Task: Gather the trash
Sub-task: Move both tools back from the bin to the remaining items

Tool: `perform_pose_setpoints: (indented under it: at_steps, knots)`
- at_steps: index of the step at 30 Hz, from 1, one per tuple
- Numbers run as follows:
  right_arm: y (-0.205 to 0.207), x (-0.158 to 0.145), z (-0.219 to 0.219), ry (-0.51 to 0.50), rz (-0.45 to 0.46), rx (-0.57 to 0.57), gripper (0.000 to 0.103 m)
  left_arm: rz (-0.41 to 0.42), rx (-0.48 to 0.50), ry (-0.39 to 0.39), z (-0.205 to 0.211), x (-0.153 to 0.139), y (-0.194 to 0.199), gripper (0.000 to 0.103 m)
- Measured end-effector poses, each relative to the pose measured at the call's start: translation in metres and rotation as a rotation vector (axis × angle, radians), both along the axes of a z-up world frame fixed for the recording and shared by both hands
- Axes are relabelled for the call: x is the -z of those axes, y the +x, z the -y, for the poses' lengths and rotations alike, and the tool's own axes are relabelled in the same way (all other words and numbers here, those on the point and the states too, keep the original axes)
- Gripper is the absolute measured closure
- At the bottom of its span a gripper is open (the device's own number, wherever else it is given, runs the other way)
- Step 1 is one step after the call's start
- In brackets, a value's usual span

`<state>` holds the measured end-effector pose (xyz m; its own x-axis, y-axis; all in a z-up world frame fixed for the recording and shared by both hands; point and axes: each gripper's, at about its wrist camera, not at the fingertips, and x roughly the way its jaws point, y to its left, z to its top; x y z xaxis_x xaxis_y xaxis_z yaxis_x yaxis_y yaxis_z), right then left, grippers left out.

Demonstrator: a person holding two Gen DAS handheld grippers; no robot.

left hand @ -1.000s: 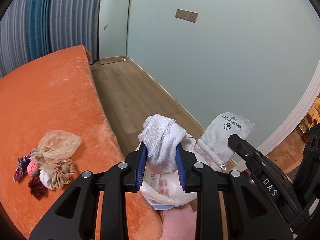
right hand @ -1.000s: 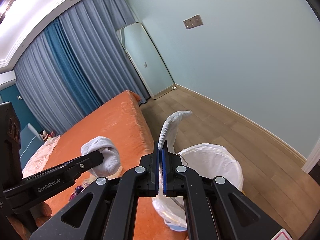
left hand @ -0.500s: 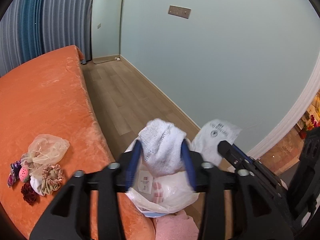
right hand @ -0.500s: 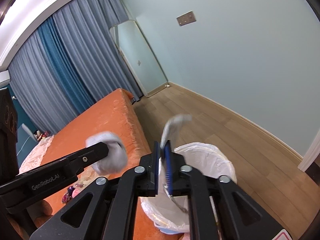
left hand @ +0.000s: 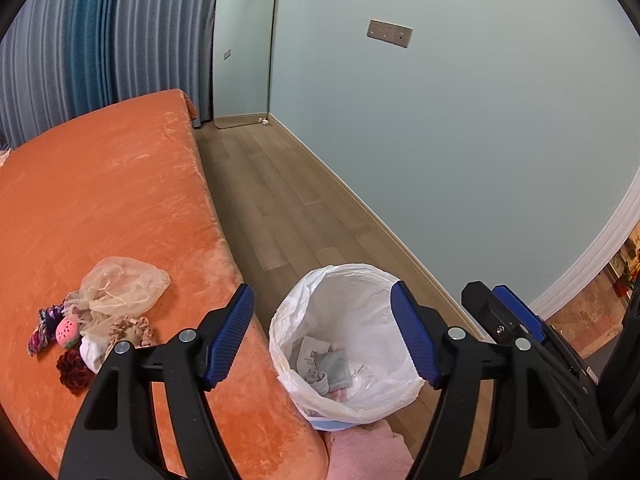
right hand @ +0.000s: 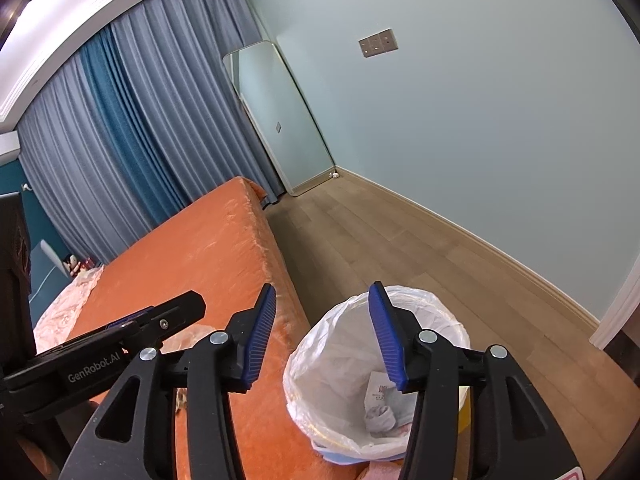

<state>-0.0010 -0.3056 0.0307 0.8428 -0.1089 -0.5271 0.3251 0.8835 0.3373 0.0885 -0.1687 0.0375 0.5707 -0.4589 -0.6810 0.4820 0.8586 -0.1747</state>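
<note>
Left tool (left hand: 322, 336) and right tool (right hand: 322, 336) both gape wide, side by side.

Pink cloth (left hand: 368, 454): cut off by lower frame edge. Paper slip (right hand: 380, 390) in bin liner (right hand: 340, 344): print too small to read, partly hidden behind right tongs (right hand: 322, 338). Items at far left, beside bed (right hand: 192, 264): too small to identify.

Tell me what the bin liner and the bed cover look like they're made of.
Bin liner: thin, translucent white plastic film, judging by its crinkles, soft sheen and the edge folded over the rim. Bed cover: probably plush velvet or fleece in orange; its nap shows lighter and darker brushed patches, though the weave is too fine to confirm.
</note>
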Motion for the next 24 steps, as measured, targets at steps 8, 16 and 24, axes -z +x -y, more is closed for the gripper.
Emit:
perform_pose_setpoints:
  at_steps: [8,16,24]
  knots:
    - [0.004,-0.001,-0.031,-0.019,-0.016,-0.058,0.048,-0.008,-0.072,-0.019,-0.04,0.0,0.003,0.036]
    - [0.018,-0.003,-0.067,-0.044,-0.031,-0.141,0.043,-0.035,-0.165,-0.043,-0.093,0.008,0.009,0.032]
    - [0.032,0.002,-0.116,-0.069,-0.056,-0.225,0.039,-0.069,-0.278,-0.052,-0.157,0.021,0.017,0.029]
